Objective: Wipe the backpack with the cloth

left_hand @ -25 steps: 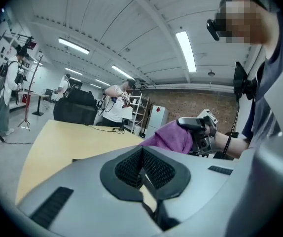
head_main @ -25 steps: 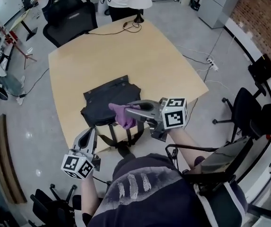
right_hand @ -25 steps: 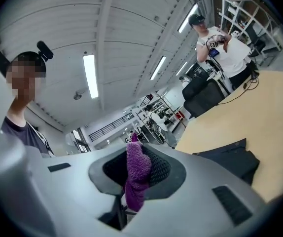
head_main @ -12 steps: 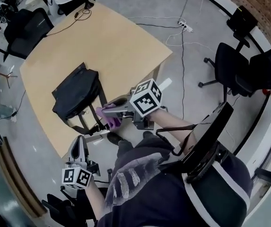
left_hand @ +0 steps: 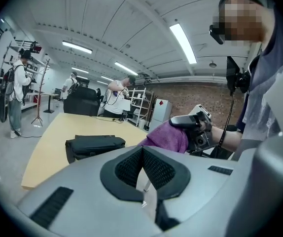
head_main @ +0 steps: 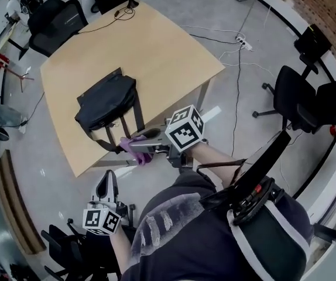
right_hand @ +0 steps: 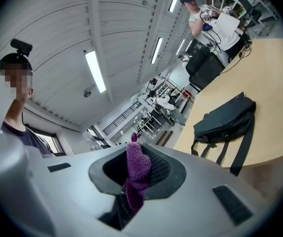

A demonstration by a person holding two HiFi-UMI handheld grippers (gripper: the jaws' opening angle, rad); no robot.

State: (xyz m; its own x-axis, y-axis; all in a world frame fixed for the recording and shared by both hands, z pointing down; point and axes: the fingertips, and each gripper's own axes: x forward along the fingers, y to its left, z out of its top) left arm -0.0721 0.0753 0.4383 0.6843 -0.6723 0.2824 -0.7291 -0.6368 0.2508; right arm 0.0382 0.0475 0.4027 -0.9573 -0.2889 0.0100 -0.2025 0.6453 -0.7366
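Note:
A black backpack (head_main: 108, 102) lies on the wooden table (head_main: 156, 45) near its front edge, straps hanging over the edge. It also shows in the left gripper view as the backpack (left_hand: 94, 146) and in the right gripper view as the backpack (right_hand: 224, 121). My right gripper (head_main: 134, 146) is shut on a purple cloth (head_main: 134, 148), held off the table's front edge, just short of the straps. The cloth (right_hand: 136, 174) sits pinched between the jaws. My left gripper (head_main: 106, 183) is low at my left side, away from the table, jaws shut with nothing between them.
Black office chairs (head_main: 300, 92) stand on the right, another chair (head_main: 57, 16) behind the table. Cables (head_main: 232, 40) trail over the floor. People (left_hand: 16, 90) stand far off in the room, one person (right_hand: 208, 19) at the table's far end.
The view swung and the table now sits further ahead. My right gripper with the cloth has come off the backpack and back past the table edge. The left gripper dropped lower.

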